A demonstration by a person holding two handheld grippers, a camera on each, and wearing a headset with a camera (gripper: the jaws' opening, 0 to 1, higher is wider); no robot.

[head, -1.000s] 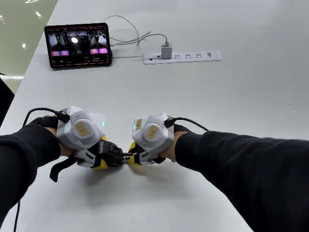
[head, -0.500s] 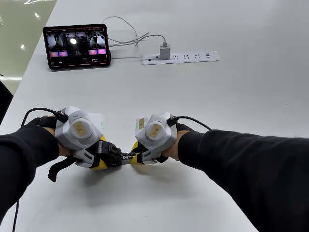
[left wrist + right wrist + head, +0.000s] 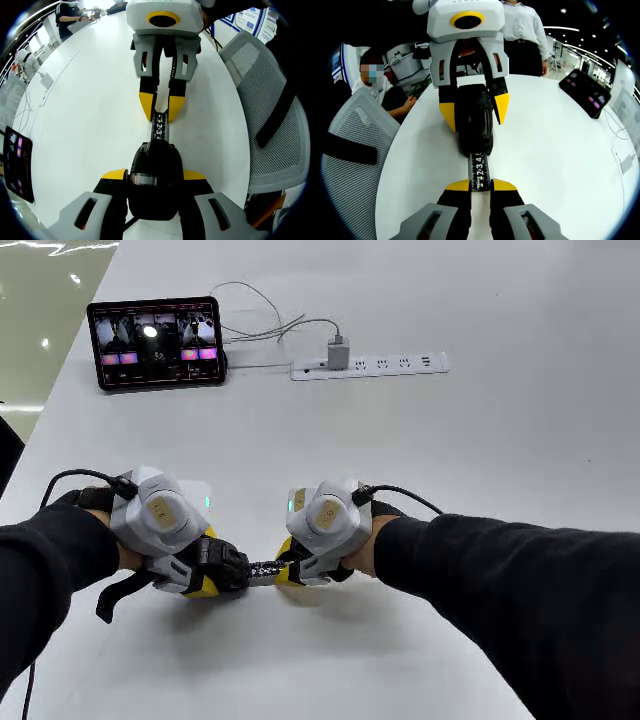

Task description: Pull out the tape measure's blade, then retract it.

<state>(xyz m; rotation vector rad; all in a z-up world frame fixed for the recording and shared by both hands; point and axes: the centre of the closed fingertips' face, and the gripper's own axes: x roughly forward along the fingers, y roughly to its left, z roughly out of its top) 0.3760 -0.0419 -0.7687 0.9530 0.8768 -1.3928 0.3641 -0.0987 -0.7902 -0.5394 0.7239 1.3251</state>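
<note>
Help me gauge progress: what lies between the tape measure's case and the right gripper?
A numbered stretch of blade, pinched by the right gripper; both gripper views show it.

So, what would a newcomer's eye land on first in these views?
Two grippers meet head-on at the near side of the table: the left gripper clamps the black tape measure, the right gripper pinches its blade, a short numbered stretch bared between them. A lit tablet stands far left.
</note>
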